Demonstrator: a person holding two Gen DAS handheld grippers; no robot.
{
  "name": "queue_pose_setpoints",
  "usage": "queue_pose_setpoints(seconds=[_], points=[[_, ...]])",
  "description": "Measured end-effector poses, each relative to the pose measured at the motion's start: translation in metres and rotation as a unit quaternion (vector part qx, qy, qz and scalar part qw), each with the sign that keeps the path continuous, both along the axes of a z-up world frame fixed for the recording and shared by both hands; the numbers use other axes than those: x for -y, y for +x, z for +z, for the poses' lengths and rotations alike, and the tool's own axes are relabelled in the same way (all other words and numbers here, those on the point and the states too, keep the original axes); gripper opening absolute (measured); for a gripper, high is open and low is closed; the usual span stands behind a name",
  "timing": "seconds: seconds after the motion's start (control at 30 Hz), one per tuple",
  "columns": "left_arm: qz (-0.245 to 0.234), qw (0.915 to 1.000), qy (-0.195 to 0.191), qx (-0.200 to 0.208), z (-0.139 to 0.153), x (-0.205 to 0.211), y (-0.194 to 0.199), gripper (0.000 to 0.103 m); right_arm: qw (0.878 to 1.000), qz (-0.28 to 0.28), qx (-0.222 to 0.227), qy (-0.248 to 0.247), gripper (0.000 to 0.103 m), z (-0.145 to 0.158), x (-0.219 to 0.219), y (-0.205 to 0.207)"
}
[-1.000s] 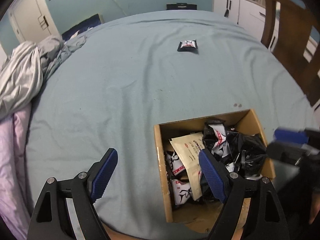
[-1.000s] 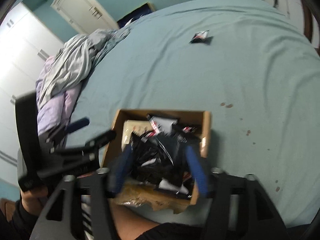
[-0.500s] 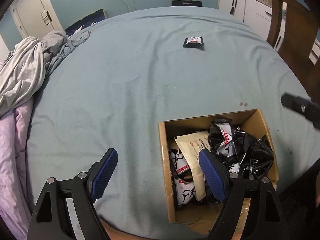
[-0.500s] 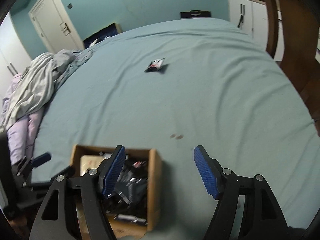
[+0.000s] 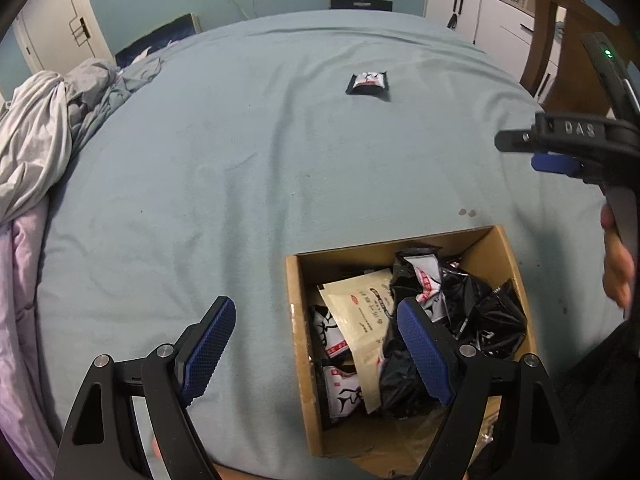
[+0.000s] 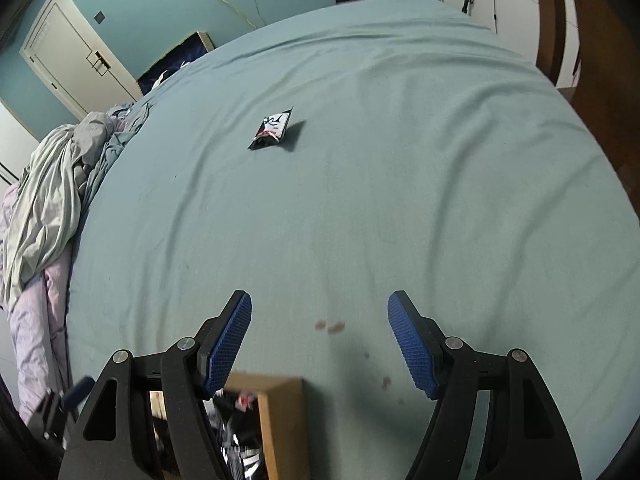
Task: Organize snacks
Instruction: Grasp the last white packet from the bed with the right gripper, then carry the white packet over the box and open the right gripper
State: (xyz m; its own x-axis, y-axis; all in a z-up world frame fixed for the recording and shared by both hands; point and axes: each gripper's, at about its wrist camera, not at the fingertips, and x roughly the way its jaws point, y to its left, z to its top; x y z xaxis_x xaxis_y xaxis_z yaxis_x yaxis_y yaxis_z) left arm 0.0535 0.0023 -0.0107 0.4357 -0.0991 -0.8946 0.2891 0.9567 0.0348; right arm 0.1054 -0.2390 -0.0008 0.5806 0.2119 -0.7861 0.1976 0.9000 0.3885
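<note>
An open cardboard box (image 5: 295, 320) full of black and beige snack packets stands on the blue-green bed sheet, near the front edge. One black-and-white snack packet (image 5: 369, 84) lies alone far out on the sheet, also in the right wrist view (image 6: 272, 128). My left gripper (image 5: 314, 320) is open and straddles the box's left wall, its right finger above the packets inside. My right gripper (image 6: 320, 308) is open with nothing between its fingers, over bare sheet beyond the box corner (image 6: 280, 420). It also shows at the right edge of the left wrist view (image 5: 556, 160), held in a hand.
Crumpled grey and lilac bedding (image 5: 36, 140) is piled along the left side. A wooden chair (image 5: 560, 40) and white cabinets (image 5: 480, 12) stand at the right. Small dark stains (image 6: 330, 326) mark the sheet past the box.
My right gripper has left the box and swung out over the bare sheet, toward the lone packet; the box has dropped to its view's lower left. The left gripper has stayed put.
</note>
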Motion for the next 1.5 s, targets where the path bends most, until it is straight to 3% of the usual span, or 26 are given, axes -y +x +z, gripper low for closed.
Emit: queue_pose_setpoints(seconds=[0.2, 0.37, 0.6, 0.7, 0.83, 0.9, 0.93, 1.03, 1.2, 1.33, 1.5], points=[[0.025, 0.9995, -0.013, -0.014, -0.006, -0.009, 0.018, 0.084, 0.998, -0.005, -0.031, 0.056, 0.070, -0.006, 0.025, 0.062], [0.019, 0.9992, -0.022, -0.029, -0.013, -0.009, 0.023, 0.084, 0.993, -0.007, -0.078, 0.092, 0.070, -0.008, 0.030, 0.142], [0.017, 0.9982, -0.045, -0.037, -0.011, -0.014, 0.028, 0.084, 0.986, 0.010, -0.145, 0.077, 0.070, -0.028, 0.006, 0.251], [0.024, 0.9969, -0.060, -0.044, -0.011, -0.021, 0.032, 0.084, 0.985, 0.008, -0.158, 0.063, 0.070, -0.040, -0.004, 0.276], [0.035, 0.9956, -0.072, -0.049, -0.012, -0.027, 0.038, 0.084, 0.985, 0.007, -0.170, 0.004, 0.070, -0.055, -0.018, 0.293], [0.036, 0.9945, -0.080, -0.057, -0.012, -0.031, 0.041, 0.084, 0.986, 0.017, -0.164, -0.023, 0.064, -0.057, -0.029, 0.294], [0.036, 0.9941, -0.086, -0.057, -0.011, -0.033, 0.042, 0.084, 0.987, 0.028, -0.155, -0.039, 0.038, -0.057, -0.033, 0.292], [0.039, 0.9940, -0.089, -0.050, -0.008, -0.036, 0.043, 0.084, 0.987, 0.045, -0.146, -0.058, 0.027, -0.055, -0.037, 0.283], [0.045, 0.9937, -0.093, -0.044, -0.004, -0.039, 0.041, 0.084, 0.989, 0.057, -0.118, -0.073, 0.025, -0.038, -0.033, 0.245], [0.052, 0.9948, -0.083, -0.029, 0.001, -0.044, 0.038, 0.084, 0.992, 0.081, -0.084, -0.056, 0.025, -0.011, -0.023, 0.182], [0.054, 0.9937, -0.098, -0.013, 0.012, -0.050, 0.024, 0.084, 0.989, 0.127, -0.061, -0.035, 0.026, 0.016, -0.010, 0.080]])
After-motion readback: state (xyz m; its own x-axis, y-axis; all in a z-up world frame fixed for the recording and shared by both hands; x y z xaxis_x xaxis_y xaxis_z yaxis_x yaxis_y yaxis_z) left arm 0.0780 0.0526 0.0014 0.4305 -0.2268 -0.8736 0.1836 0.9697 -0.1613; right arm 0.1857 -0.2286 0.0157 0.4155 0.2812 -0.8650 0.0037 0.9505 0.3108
